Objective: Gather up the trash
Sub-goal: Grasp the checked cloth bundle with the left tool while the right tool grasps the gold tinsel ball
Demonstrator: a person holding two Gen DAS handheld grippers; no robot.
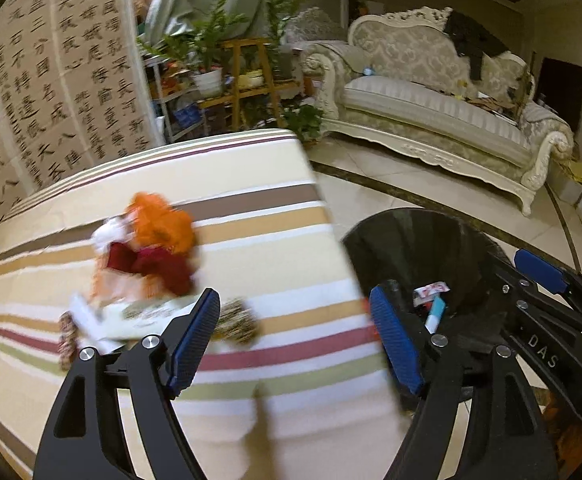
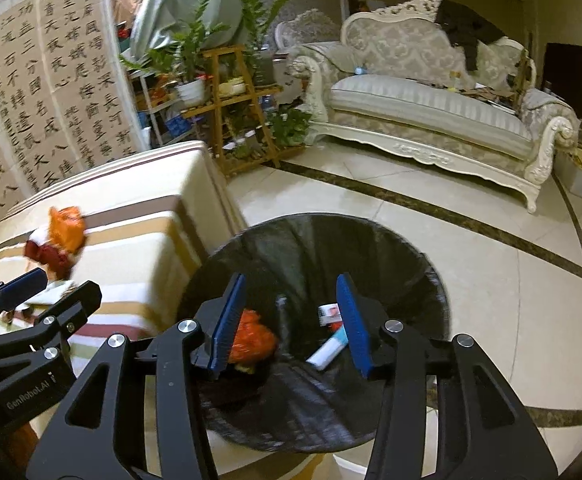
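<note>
The left gripper (image 1: pixel 291 336) hangs over the striped cloth-covered tabletop (image 1: pixel 251 240) with its jaws spread wide and nothing between them. The right gripper (image 2: pixel 287 320) is above the round black-lined trash bin (image 2: pixel 431 280), its jaws spread and empty too. Inside the bin lie a crumpled orange wrapper (image 2: pixel 251 340) and a small white and blue packet (image 2: pixel 331 348). More trash waits on the tabletop: a pile of orange, dark red and white wrappers (image 1: pixel 151 256), near the left gripper. These wrappers look light and loose, so 1 pinch can catch only part of the pile, and pieces can slip to the floor near the tabletop edge.
</note>
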